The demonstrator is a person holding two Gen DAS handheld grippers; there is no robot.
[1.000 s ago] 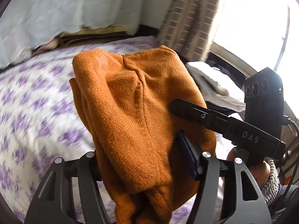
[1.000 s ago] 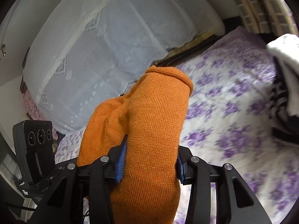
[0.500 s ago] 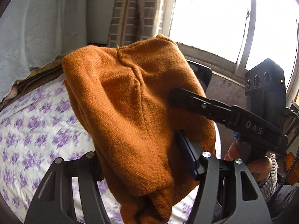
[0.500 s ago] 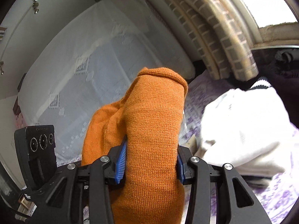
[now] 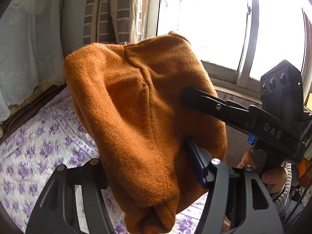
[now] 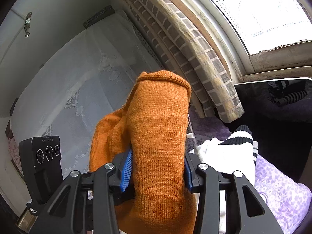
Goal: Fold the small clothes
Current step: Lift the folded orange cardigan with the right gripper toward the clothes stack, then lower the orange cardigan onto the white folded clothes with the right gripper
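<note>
Across the last second the view behind the left tool [image 5: 148,173] has swung from the purple-flowered bed sheet [image 5: 35,148] toward the bright window [image 5: 204,19], while the bundled orange knitted garment [image 5: 140,113] stays pinched between its fingers, held in the air above the bed. The right tool [image 6: 156,170] also keeps its blue pads [image 6: 126,167] clamped on the same garment, and a white garment with black-striped cuffs [image 6: 226,152] has come into sight beneath it. Both tools seem to be carrying the folded piece toward that pile, so setting it down likely comes next.
</note>
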